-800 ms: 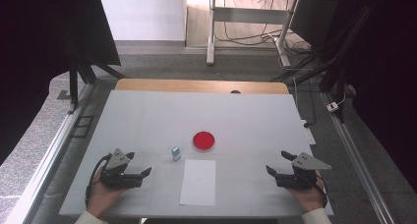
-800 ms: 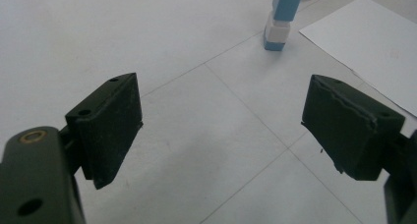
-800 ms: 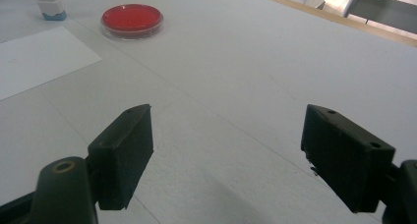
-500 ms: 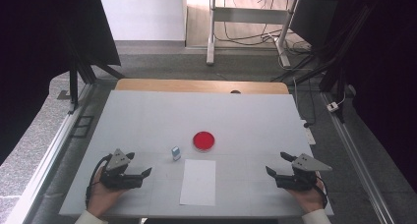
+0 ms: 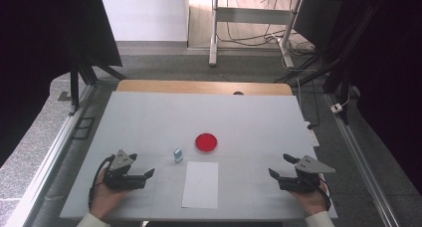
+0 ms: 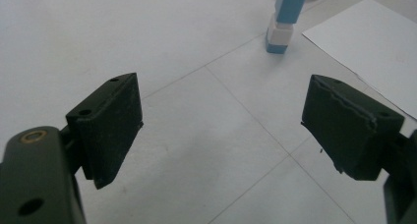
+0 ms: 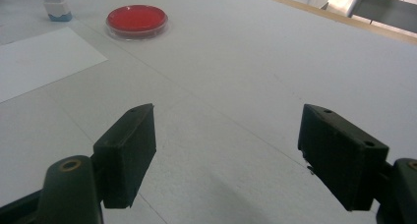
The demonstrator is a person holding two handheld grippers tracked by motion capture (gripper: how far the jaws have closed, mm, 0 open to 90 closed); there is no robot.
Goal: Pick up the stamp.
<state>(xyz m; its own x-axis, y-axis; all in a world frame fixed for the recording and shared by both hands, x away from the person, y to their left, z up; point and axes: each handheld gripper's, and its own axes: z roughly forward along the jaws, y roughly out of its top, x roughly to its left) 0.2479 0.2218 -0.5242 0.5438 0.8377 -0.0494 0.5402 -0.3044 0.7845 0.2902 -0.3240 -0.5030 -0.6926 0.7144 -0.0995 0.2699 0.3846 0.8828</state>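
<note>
White and flat, the table top bears a white paper sheet at its near edge. Our left gripper and right gripper flank it, jaws spread wide, holding nothing. Beyond the sheet sit a round red dish and a small blue-and-white upright block.

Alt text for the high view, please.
A person's left gripper and right gripper, both open and empty, rest at the near edge of a white table. Between them lie a white paper sheet, a small blue-and-white stamp and a red dish.
</note>
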